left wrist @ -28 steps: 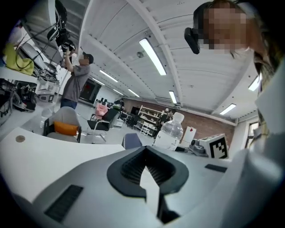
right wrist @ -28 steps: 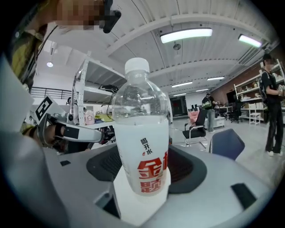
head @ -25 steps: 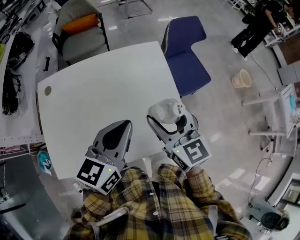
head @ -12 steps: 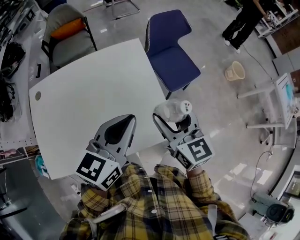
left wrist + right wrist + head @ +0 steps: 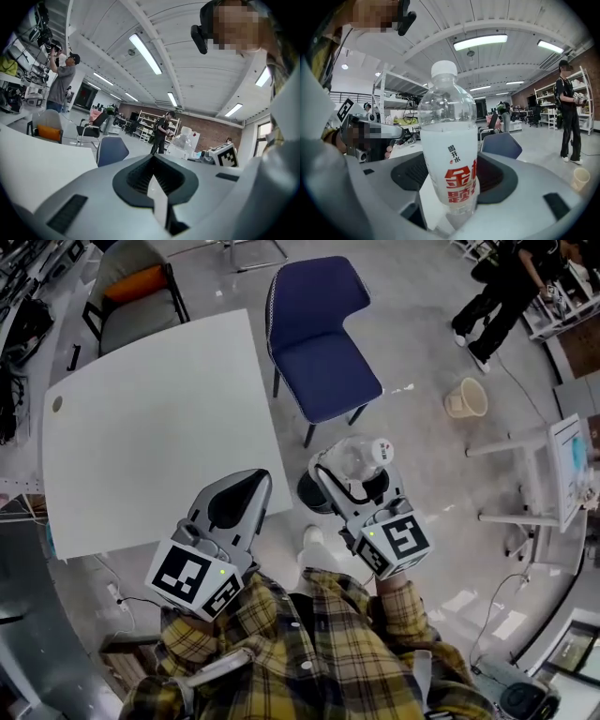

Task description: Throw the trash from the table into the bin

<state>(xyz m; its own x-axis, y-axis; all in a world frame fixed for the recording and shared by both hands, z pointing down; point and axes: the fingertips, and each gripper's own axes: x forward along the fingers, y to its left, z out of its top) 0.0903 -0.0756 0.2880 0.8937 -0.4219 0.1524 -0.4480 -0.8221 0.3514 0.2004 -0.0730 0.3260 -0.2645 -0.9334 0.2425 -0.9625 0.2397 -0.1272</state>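
Note:
My right gripper [image 5: 353, 476] is shut on a clear plastic bottle [image 5: 356, 456] with a white cap and a white label with red print. It holds the bottle upright over the floor, past the white table's [image 5: 141, 418] right edge. In the right gripper view the bottle [image 5: 450, 145] stands between the jaws and fills the middle. My left gripper [image 5: 244, 488] is shut with nothing in it, above the table's near corner. A small beige bin [image 5: 466, 397] stands on the floor at the far right, and the right gripper view shows this bin [image 5: 580, 178] at its lower right.
A blue chair [image 5: 319, 343] stands between the table and the bin. A grey chair with an orange cushion [image 5: 131, 292] is at the table's far side. A person in black [image 5: 497, 287] stands beyond the bin. White desk legs and a monitor [image 5: 572, 465] are at the right.
The table has slid left in the head view as both grippers travelled right, off its edge. The bottle stays gripped in the right gripper, now over the floor.

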